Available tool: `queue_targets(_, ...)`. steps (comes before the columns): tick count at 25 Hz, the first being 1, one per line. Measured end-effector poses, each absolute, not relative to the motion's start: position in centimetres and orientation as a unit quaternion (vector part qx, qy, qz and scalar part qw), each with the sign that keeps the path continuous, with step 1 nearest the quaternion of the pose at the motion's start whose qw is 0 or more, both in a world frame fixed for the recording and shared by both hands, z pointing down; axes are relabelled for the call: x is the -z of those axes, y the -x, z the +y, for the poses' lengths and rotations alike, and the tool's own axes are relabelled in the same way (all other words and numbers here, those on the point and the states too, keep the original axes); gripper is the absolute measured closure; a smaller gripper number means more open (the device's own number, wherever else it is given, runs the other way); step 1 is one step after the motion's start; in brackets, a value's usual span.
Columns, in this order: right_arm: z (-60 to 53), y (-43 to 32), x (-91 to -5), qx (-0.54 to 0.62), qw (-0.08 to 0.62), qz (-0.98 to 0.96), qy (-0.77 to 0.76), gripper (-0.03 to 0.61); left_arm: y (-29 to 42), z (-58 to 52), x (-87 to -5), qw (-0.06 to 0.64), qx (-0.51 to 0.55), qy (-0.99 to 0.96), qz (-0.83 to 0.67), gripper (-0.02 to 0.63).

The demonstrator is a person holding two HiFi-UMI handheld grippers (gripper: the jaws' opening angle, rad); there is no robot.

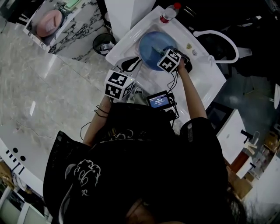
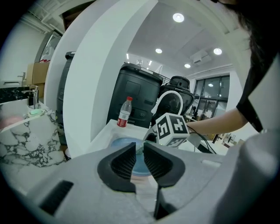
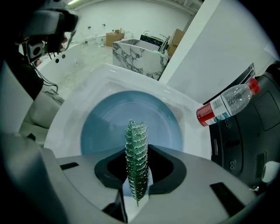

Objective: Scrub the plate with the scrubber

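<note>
A round blue plate (image 1: pixel 152 43) lies flat in the white sink (image 1: pixel 204 83). My right gripper (image 1: pixel 161 50) hovers over the plate's near right part, shut on a green glittery scrubber (image 3: pixel 137 148) that stands on edge between its jaws, above the plate (image 3: pixel 103 127). My left gripper (image 1: pixel 130 64) is at the sink's left front corner, apart from the plate. In the left gripper view its jaws stand almost together around a thin gap with nothing in it (image 2: pixel 139 151); the plate (image 2: pixel 120 143) and the right gripper's marker cube (image 2: pixel 173 129) lie beyond.
A water bottle with a red label (image 1: pixel 168 13) lies at the sink's far rim. A white curved faucet (image 1: pixel 218 37) arches on the right. A black bin (image 1: pixel 103 43) and a marble counter (image 1: pixel 83 26) with a pink dish (image 1: pixel 49 22) stand to the left.
</note>
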State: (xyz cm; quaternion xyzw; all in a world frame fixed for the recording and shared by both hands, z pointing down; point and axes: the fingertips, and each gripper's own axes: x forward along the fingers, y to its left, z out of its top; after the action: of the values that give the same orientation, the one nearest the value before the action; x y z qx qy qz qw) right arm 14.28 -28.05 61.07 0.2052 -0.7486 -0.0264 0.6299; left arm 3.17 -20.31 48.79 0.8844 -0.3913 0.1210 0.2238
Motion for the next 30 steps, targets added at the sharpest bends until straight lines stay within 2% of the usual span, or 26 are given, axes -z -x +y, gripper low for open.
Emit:
queue_targets(20, -18.6, -12.8, -59.7, -0.003, 0.612, -0.785, -0.099, 0.488, -5.7, -19.9, -49.2, 0.219, -0.129, -0.901, -0.351, 0.554)
queue_targets(30, -26.3, -15.9, -58.1, -0.024, 0.56, -0.793, -0.24, 0.488, -5.5, -20.1, -49.0, 0.218, -0.127, -0.899, -0.358, 0.555)
